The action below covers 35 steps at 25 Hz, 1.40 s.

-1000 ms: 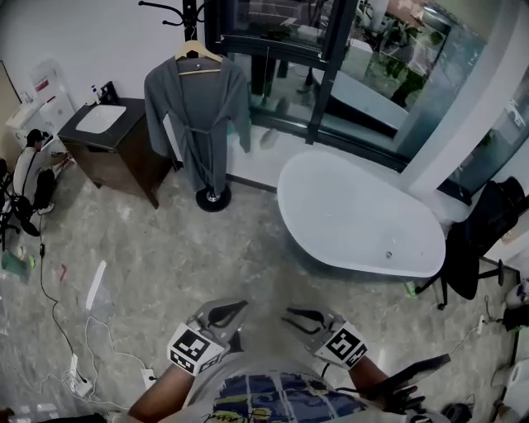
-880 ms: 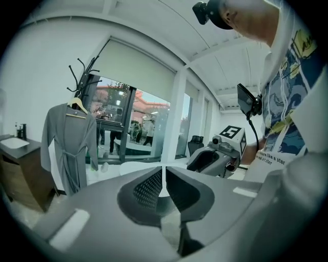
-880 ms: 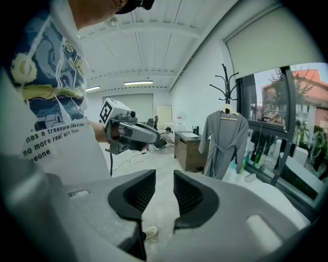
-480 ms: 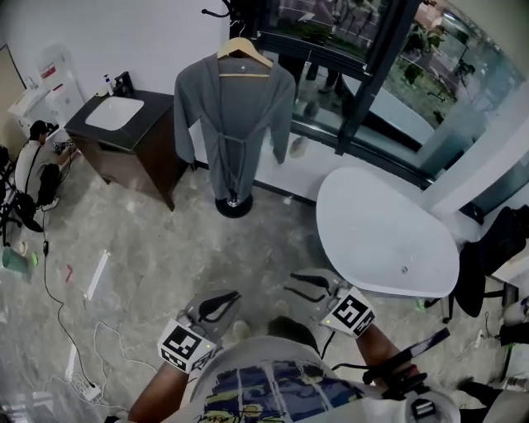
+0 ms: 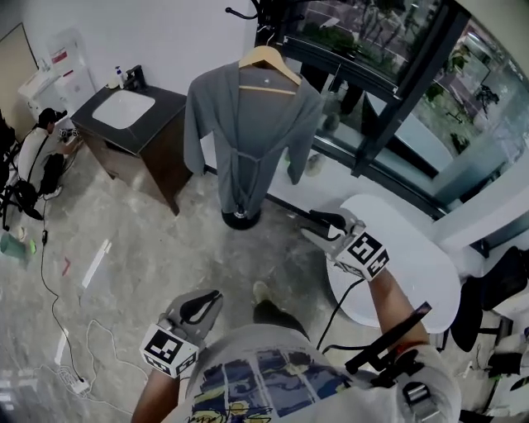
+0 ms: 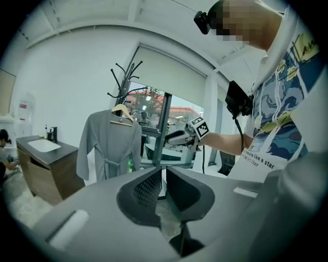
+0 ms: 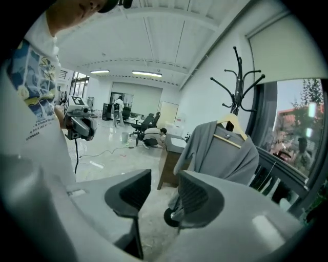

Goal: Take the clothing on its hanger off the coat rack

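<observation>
- While the grey robe [image 5: 248, 132] hangs on its wooden hanger [image 5: 269, 59] from an upper hook of the coat rack [image 5: 245, 11], draping down the pole to near the rack's base, neither gripper touches it
- Right gripper [image 5: 312, 225] is the nearer one to the coat rack but clearly apart from it; its jaws have just been opening and stand parted with nothing between them
- Left gripper [image 5: 211, 297] is well back from the coat rack, its jaws drawn almost together on nothing
- Robe looks soft, limp and fairly weighty for cloth; grabbed by the fabric alone it would likely sag, sway and slide off the hanger's shoulders
- Hanger looks stiff and light, so the best hold is probably its neck just under the hook, lifting upward to clear the coat rack's hook
- Other gripper could steady the collar or belt; a sideways tug may tip the coat rack
</observation>
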### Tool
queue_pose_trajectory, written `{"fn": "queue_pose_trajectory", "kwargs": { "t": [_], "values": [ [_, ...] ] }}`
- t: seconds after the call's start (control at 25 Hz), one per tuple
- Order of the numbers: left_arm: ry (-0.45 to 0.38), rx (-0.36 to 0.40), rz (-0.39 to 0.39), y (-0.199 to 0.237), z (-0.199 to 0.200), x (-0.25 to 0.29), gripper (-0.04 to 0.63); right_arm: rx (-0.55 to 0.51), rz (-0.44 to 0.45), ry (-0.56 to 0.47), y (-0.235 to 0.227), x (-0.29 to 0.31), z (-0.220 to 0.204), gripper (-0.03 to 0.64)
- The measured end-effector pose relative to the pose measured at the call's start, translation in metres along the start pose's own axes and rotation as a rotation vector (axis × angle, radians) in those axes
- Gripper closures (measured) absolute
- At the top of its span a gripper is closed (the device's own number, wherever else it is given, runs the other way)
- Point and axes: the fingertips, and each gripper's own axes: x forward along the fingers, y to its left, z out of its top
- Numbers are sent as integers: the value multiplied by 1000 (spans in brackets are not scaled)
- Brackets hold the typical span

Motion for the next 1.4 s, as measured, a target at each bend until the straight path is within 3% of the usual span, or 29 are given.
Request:
{"fn": "queue_pose_trajectory", "kwargs": {
  "t": [0.2,0.44,0.68,0.92,1.2,1.4],
  "values": [
    [-22,-13,60,31,41,49,566,-74,-2,41,-127,36,8,411],
    [-39,-7,106,62,70,115,566,-144,-32,68,-273,76,21,394],
    [-40,-10,155,80,84,160,566,-95,20,74,-371,123,32,331],
    [-12,-31,213,93,83,181,566,-2,209,58,-400,172,45,296],
    [4,-51,281,98,79,184,571,65,540,80,-367,208,63,291],
    [14,-57,313,97,76,181,575,26,624,179,-357,218,56,291]
  ]
}}
